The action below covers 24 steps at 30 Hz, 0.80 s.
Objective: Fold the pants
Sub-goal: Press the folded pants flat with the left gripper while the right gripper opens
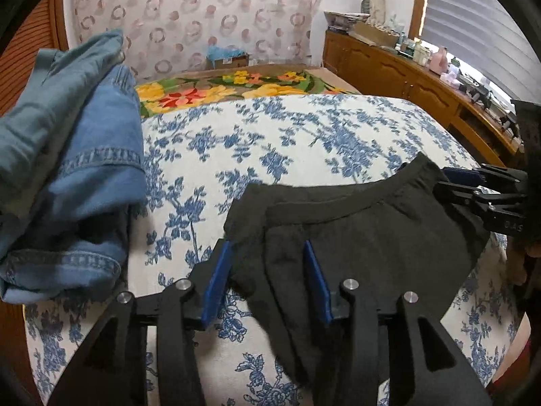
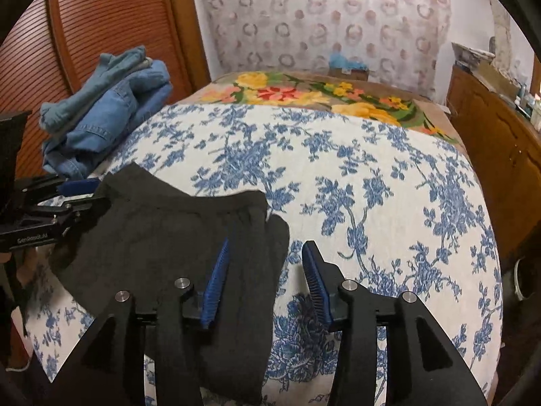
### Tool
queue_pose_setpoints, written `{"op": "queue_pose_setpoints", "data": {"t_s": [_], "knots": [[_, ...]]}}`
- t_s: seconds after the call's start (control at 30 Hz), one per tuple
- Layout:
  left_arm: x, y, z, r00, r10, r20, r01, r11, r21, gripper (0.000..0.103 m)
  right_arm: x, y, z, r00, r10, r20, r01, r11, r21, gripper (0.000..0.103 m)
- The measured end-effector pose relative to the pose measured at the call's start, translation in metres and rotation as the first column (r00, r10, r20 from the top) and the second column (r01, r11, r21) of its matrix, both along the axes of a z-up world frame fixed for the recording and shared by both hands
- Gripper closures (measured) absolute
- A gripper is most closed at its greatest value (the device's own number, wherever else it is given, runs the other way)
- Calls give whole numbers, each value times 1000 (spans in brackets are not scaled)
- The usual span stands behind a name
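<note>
Black pants (image 1: 372,237) lie on the blue-flowered bedspread (image 1: 270,142), waistband away from me; they also show in the right wrist view (image 2: 162,233). My left gripper (image 1: 267,270) is open, its blue pads either side of the pants' left edge. My right gripper (image 2: 267,270) is open over the pants' right edge. Each gripper shows in the other's view: the right one (image 1: 463,186) at the waistband's right end, the left one (image 2: 81,193) at its left end.
A pile of folded blue jeans (image 1: 67,169) sits at the bed's left side, also in the right wrist view (image 2: 101,111). A bright flowered blanket (image 1: 236,88) covers the far end. A wooden cabinet (image 1: 405,81) with clutter runs along the right. A slatted wooden door (image 2: 84,27) stands left.
</note>
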<state>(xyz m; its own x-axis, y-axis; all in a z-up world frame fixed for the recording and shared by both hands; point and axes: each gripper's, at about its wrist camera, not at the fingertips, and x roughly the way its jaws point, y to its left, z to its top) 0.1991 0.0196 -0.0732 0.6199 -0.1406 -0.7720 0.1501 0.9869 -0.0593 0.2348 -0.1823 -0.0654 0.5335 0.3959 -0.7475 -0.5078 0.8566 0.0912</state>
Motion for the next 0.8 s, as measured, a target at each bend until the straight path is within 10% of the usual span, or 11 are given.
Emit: {"op": "queue_pose_setpoints", "data": {"t_s": [0.8], "knots": [[1,-1,-10,1000,-10,8,10,1000,-12,44,3,17,-11,999,16,-30,-16,1000,-16,59]]}}
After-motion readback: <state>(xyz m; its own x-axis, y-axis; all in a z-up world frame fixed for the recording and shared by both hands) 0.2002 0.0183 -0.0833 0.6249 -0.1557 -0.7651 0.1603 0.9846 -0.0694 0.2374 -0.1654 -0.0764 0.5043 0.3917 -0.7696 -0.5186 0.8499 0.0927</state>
